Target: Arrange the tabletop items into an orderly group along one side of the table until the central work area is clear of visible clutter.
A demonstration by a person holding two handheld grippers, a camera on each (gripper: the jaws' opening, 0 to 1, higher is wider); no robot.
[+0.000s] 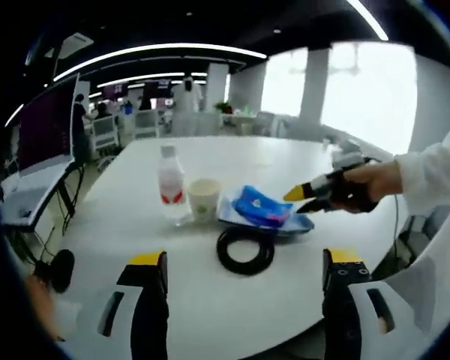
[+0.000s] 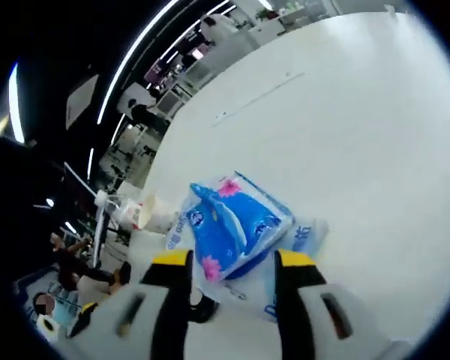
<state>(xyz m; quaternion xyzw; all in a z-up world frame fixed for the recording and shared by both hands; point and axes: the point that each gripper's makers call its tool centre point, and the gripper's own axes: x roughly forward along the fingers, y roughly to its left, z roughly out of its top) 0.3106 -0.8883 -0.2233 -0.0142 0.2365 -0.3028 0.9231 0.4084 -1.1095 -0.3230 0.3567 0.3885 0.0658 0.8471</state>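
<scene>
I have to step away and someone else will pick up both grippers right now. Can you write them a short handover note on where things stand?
Left gripper: open, empty, held back from the items at the near edge of the round white table.
Right gripper: open, jaws either side of the blue plastic tissue pack, not closed on it.
Items: clear plastic water bottle with red label, white paper cup, the tissue pack lying on a second flat blue-and-white packet, and a black ring-shaped coil, all loosely clustered mid-table.
Done: nothing visibly lined up.
Left: grip the tissue pack, then move everything to one side.
</scene>
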